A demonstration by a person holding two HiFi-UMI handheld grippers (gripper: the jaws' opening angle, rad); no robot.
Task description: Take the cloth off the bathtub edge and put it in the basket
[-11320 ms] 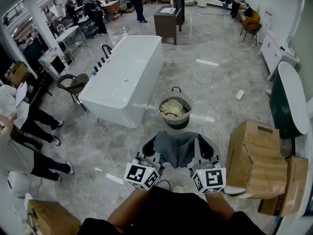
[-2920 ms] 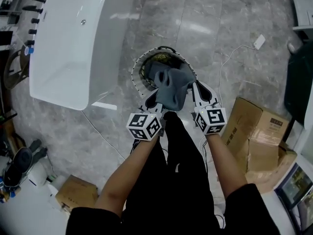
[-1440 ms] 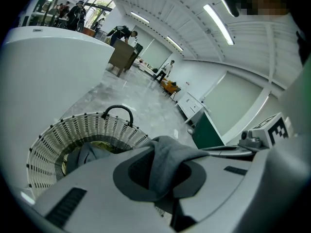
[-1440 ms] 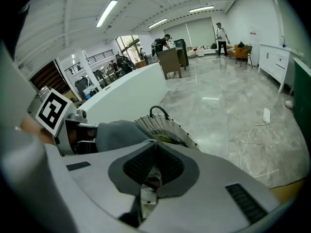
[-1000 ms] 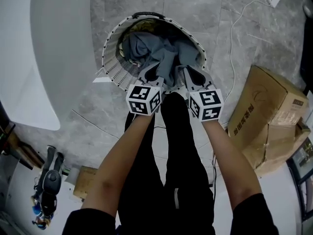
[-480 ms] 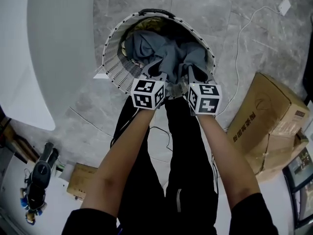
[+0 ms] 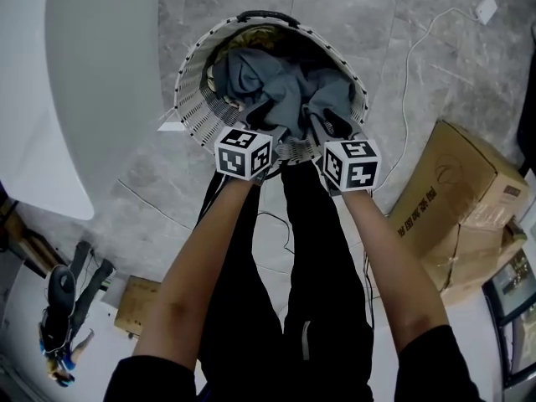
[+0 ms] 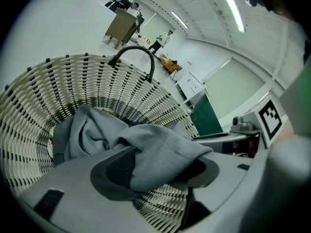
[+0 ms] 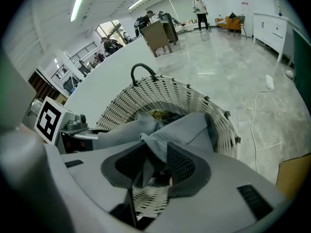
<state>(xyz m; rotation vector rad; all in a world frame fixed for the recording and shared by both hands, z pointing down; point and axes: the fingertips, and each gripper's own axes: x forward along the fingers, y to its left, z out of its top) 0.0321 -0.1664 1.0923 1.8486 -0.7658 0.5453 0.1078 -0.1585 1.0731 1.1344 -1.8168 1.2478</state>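
Grey marble floor (image 7: 352,7) seen from straight above. Toward its left edge, a glossy white freestanding bathtub (image 7: 100,74); toward the right, a brown cardboard box (image 7: 452,195). Between them, a round white wicker basket with a black handle (image 7: 188,99). Inside, bunched against the near rim, a grey cloth (image 7: 280,90). Left gripper (image 8: 158,174) and right gripper (image 9: 155,166) over that rim, jaws of both opening, a cloth fold lying between each pair.

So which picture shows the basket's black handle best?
The left gripper view: the handle stands up big and clear. The right gripper view shows it smaller; the head view shows only a thin arc from above.
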